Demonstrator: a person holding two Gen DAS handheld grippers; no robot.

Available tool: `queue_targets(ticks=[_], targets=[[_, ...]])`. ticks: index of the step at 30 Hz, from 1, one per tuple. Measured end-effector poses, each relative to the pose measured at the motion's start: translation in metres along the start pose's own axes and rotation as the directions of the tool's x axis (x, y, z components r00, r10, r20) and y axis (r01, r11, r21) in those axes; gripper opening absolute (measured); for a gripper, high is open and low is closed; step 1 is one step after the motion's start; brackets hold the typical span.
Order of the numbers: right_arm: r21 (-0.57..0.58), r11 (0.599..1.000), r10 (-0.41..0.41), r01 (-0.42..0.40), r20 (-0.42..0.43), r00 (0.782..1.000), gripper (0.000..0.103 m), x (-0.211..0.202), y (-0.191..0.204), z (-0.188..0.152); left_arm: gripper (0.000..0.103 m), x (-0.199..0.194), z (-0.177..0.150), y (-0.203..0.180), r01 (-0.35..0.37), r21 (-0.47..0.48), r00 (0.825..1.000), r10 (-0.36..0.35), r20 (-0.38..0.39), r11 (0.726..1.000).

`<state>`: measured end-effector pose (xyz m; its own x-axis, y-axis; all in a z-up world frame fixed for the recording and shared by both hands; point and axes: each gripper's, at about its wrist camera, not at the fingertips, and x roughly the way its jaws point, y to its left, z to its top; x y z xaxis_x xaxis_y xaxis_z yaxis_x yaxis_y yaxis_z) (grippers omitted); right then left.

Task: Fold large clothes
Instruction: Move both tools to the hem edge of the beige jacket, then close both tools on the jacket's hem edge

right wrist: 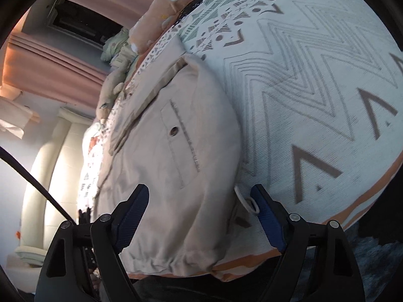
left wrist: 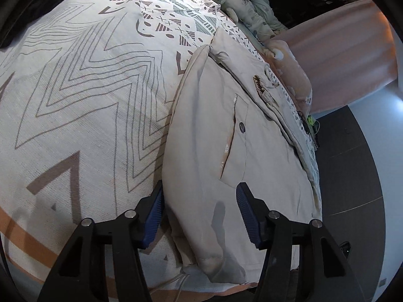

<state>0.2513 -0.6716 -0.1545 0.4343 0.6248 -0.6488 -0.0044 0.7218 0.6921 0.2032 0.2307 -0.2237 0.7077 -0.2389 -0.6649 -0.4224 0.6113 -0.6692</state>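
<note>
Two grippers hover over a beige garment that lies folded along the near edge of a bed. The bed is covered by a white bedspread printed with grey zigzag lines, brown chevrons and an orange border band. In the left wrist view, the left gripper has its blue-padded fingers spread wide, one over the garment's left folded edge and the other over its cloth; nothing is pinched between them. A pocket flap with a dark button shows on the garment's upper face, and a brown printed emblem sits farther along it. The gathered hem of the garment is nearest the camera, with a pale drawcord trailing from it onto the bedspread. In the right wrist view, the right gripper likewise stands with fingers apart, straddling the hem end of the garment; the cloth bulges up between the pads but is not clamped. A white cord loop lies just beside the right finger. The same pocket button is visible at mid-garment. At the far end of the bed, peach and pale green soft items are piled near pink curtains. A black cable crosses the left of the right wrist view. Dark flooring shows beyond the right side of the bed.
</note>
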Motion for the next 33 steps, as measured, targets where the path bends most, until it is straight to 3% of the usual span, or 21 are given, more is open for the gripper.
queue_targets(ticks=[5,9,12,13,14,17,25,33], targets=[[0.008,0.999,0.041,-0.040,-0.060,0.997,0.075,0.018,-0.008,-0.001,0.057,0.004,-0.010,-0.004,0.050,-0.030,0.998,-0.051,-0.042,0.998],[0.019,0.998,0.062,-0.060,-0.072,0.995,0.069,0.029,-0.014,0.000,0.057,0.007,-0.013,-0.008,0.047,-0.020,0.999,-0.048,-0.024,0.999],[0.012,1.000,0.029,-0.029,-0.057,0.998,0.043,0.035,-0.017,0.010,0.035,0.011,-0.014,-0.007,0.010,-0.024,1.000,-0.010,-0.008,1.000],[0.018,1.000,0.021,-0.020,-0.055,0.998,0.026,0.037,-0.020,0.013,0.023,0.011,-0.014,-0.004,0.007,-0.032,1.000,-0.007,-0.006,0.999],[0.030,0.999,0.021,-0.019,-0.057,0.998,0.016,0.038,-0.024,0.015,0.013,0.012,-0.014,-0.002,0.009,-0.046,1.000,-0.010,-0.015,0.999],[0.032,0.999,0.038,-0.037,-0.042,0.998,0.006,0.028,-0.028,0.017,0.010,0.003,-0.016,0.002,0.033,-0.074,0.999,-0.032,0.015,0.997],[-0.051,0.994,0.103,-0.101,0.033,0.994,0.003,-0.026,-0.003,0.018,0.008,-0.038,-0.015,-0.019,0.112,-0.065,0.989,-0.104,0.109,0.992],[-0.096,0.976,0.205,-0.197,0.076,0.976,0.003,-0.077,0.015,0.009,0.008,-0.096,-0.020,-0.038,0.228,-0.091,0.960,-0.208,0.189,0.969]])
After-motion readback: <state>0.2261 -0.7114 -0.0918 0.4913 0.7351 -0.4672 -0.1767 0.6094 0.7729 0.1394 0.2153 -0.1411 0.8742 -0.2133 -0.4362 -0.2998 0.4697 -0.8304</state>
